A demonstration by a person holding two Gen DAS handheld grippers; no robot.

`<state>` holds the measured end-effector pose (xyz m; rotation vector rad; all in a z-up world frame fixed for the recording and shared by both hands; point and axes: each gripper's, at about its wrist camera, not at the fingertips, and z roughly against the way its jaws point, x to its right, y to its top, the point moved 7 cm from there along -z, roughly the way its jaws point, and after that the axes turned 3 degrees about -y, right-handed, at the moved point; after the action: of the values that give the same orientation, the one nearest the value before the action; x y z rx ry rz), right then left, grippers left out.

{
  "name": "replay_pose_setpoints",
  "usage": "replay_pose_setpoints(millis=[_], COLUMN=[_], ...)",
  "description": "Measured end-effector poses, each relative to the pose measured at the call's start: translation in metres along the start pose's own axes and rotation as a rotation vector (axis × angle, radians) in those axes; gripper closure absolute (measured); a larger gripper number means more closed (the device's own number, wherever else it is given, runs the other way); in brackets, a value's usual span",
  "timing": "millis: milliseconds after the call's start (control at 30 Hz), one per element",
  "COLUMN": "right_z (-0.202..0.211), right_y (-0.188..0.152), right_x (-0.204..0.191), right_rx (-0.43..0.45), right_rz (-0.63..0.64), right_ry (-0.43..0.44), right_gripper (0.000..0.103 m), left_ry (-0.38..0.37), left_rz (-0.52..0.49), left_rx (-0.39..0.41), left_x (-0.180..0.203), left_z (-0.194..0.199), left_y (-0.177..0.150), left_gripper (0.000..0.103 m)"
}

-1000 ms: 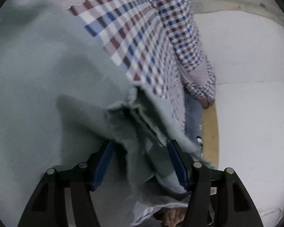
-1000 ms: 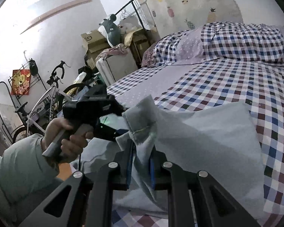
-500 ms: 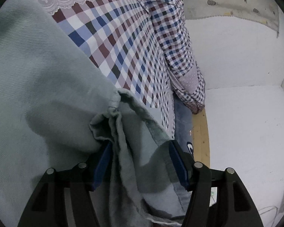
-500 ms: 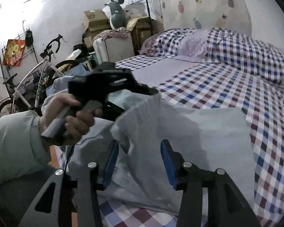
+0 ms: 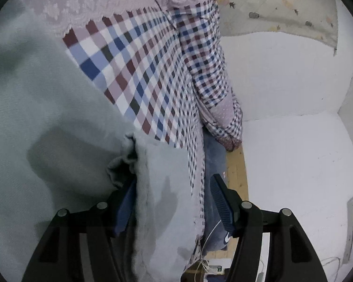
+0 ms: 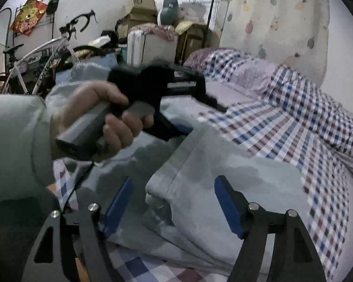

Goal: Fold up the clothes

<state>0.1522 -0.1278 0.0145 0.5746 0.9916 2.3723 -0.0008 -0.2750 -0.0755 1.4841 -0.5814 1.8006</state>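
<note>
Grey garment (image 6: 223,176) flat on bed; right claw (image 6: 174,202) released, left claw (image 5: 174,202) spread too.

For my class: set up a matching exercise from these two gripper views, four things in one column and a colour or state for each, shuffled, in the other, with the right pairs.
Things
1. garment
2. bedsheet
3. right hand-held gripper
4. bicycle

Colour or state
A. open, fingers apart over the cloth
B. plain pale grey-green, lying on the bed
C. stands in the clutter beside the bed
D. blue, maroon and white checks

Pairs: 1-B, 2-D, 3-A, 4-C
</note>
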Motion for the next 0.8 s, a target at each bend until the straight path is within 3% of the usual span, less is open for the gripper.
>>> replay_pose_setpoints(millis=[100, 133, 167, 333, 367, 400, 500, 600, 800], right_z=[-0.028, -0.033, -0.034, -0.013, -0.012, -0.012, -0.010, -0.013, -0.026], right_y=[-0.020, -0.026, -0.032, -0.032, -0.035, -0.037, -0.044, -0.052, -0.063], right_x=[-0.010, -0.013, -0.012, -0.013, -0.018, -0.022, -0.035, -0.047, -0.053], right_rx=[-0.109, -0.140, -0.155, -0.082, -0.075, -0.069, -0.048, -0.054, -0.065], right_rz=[0.045, 0.050, 0.048, 0.128, 0.178, 0.227, 0.375, 0.498, 0.597], right_ry=[0.004, 0.019, 0.020, -0.007, -0.030, -0.053, -0.123, -0.174, -0.276], right_gripper=[0.032, 0.042, 0.046, 0.047, 0.047, 0.047, 0.046, 0.046, 0.043], left_ry=[0.060, 0.076, 0.097, 0.164, 0.165, 0.163, 0.158, 0.113, 0.077], left_rz=[-0.013, -0.016, -0.020, -0.059, -0.059, -0.058, -0.038, -0.028, -0.023], left_rx=[-0.028, -0.036, -0.052, -0.101, -0.107, -0.111, -0.107, -0.102, -0.094], left_x=[-0.008, -0.010, -0.012, -0.012, -0.012, -0.013, -0.012, -0.002, 0.008], left_z=[-0.004, -0.006, -0.009, -0.018, -0.018, -0.017, -0.017, -0.022, -0.028], left_y=[-0.003, -0.003, -0.004, -0.008, -0.009, -0.010, -0.008, -0.006, -0.006], left_gripper=[0.037, 0.037, 0.037, 0.038, 0.045, 0.061, 0.083, 0.088, 0.091])
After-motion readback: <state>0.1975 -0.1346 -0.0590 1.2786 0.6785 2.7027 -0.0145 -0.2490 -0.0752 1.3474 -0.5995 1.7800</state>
